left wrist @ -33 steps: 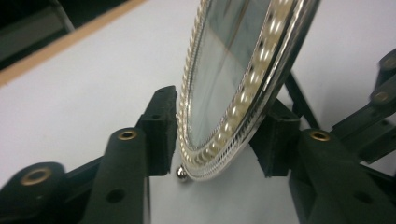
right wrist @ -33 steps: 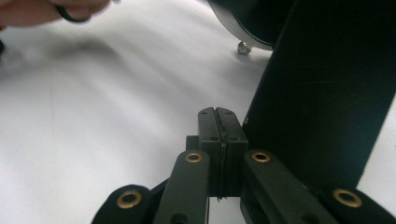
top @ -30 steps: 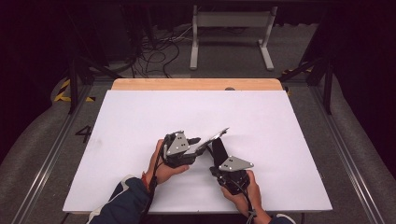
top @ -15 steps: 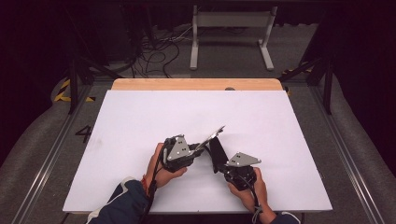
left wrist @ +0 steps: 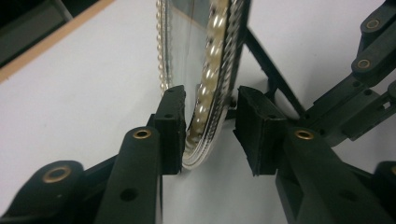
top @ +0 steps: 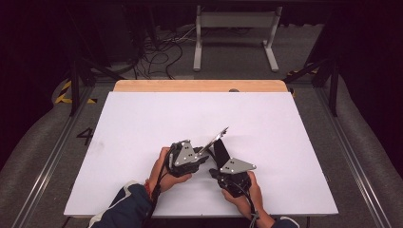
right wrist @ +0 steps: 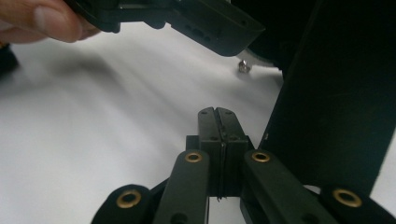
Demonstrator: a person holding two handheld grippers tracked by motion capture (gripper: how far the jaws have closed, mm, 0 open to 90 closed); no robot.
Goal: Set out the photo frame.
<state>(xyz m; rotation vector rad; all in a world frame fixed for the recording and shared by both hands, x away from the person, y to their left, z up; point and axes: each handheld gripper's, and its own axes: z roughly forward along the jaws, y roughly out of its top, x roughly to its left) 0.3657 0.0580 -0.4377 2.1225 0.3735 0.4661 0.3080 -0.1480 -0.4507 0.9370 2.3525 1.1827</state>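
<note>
Pearl-rimmed mirror (left wrist: 212, 60) between the loosened left gripper (left wrist: 210, 128) pads, right gripper (right wrist: 218, 116) clenched empty beside it.

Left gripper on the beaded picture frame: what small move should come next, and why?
Probably close the left gripper a little. Its jaws have just been opening; one pad touches the frame's beaded edge, the other stands clear. The right gripper is shut beside the black stand.

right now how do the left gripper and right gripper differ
The left gripper has its jaws apart around the beaded edge of the picture frame; they have just been opening. The right gripper has its jaws pressed together with nothing between them, beside the frame's black stand. Both are black and hand-held over the white table.
</note>
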